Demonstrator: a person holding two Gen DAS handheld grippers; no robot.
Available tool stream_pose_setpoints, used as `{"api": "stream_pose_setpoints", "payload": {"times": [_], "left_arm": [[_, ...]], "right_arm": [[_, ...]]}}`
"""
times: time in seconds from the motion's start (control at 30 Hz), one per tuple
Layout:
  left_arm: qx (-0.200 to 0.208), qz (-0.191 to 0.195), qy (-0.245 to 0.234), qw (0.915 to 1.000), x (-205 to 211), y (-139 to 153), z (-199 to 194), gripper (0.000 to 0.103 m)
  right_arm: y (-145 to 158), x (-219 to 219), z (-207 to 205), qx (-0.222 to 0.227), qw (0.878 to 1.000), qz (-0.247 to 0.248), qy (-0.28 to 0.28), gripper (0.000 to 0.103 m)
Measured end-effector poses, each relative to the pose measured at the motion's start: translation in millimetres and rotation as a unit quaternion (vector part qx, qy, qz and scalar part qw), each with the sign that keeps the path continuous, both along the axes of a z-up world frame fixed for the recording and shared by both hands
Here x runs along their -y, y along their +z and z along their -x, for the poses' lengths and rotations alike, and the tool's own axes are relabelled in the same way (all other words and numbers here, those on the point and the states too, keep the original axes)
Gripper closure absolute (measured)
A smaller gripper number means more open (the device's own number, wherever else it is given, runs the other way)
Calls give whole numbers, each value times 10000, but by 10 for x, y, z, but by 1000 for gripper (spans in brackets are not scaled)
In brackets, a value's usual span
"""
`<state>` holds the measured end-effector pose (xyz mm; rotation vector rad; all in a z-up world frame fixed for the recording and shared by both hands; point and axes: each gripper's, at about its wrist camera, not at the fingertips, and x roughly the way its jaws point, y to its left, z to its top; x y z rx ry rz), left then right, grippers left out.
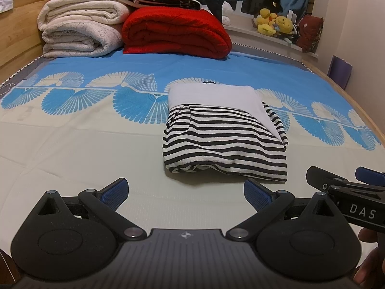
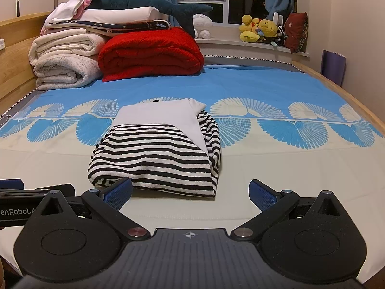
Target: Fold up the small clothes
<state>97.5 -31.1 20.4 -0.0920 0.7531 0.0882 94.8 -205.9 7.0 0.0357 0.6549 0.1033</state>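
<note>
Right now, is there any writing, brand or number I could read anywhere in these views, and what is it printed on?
"DAS": white letters on the black body of the right gripper, seen from the left wrist camera.
"enRobot.A": white letters, cut off at the picture's edge, on the black body of the left gripper, seen from the right wrist camera.
Nothing else is readable.

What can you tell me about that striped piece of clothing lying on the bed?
The striped garment is a soft knit in black and white stripes with a plain white panel across its far part. It lies folded into a compact, slightly puffy bundle on the bed sheet, near the middle, straddling the cream area and the blue fan pattern. Nothing grips it: the left gripper and right gripper are both open just short of its near edge.
</note>
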Motion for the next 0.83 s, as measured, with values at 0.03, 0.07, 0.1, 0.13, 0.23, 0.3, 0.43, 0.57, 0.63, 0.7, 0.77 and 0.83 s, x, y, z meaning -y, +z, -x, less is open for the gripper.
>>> {"api": "stream_pose_setpoints", "payload": {"times": [0.03,0.07,0.1,0.13,0.23,0.3,0.43,0.57,0.63,0.7,0.77,0.83], "left_arm": [[-1,5,1,10000,-2,-2,2,1],[-2,8,2,10000,-4,-5,3,1],[-2,0,-2,10000,-4,-4,1,1],[-2,-1,-1,10000,-4,-4,1,1],[-5,-1,-2,10000,-4,-4,1,1],[-5,1,0,10000,-5,-3,1,1],[-8,-7,-11,10000,-5,-5,3,1],[-11,-6,-4,10000,6,-17,12,1],[-15,6,-1,10000,9,-24,15,1],[-10,3,-4,10000,14,-26,12,1],[-17,2,1,10000,20,-31,15,1],[-29,8,6,10000,18,-26,8,1]], "right_arm": [[1,0,0,0,10000,-1,-1,1],[0,0,1,3,10000,-2,-2,1],[0,2,1,5,10000,0,0,1],[0,3,0,3,10000,1,1,1],[0,4,1,-1,10000,-2,2,1],[1,4,0,-2,10000,-2,2,1],[1,4,0,-2,10000,4,0,1],[-2,5,1,-10,10000,0,3,1],[-1,7,0,-7,10000,-2,5,1],[-1,7,-1,-4,10000,-3,6,1],[0,5,-1,-8,10000,2,5,1],[0,6,0,-14,10000,0,1,1]]}}
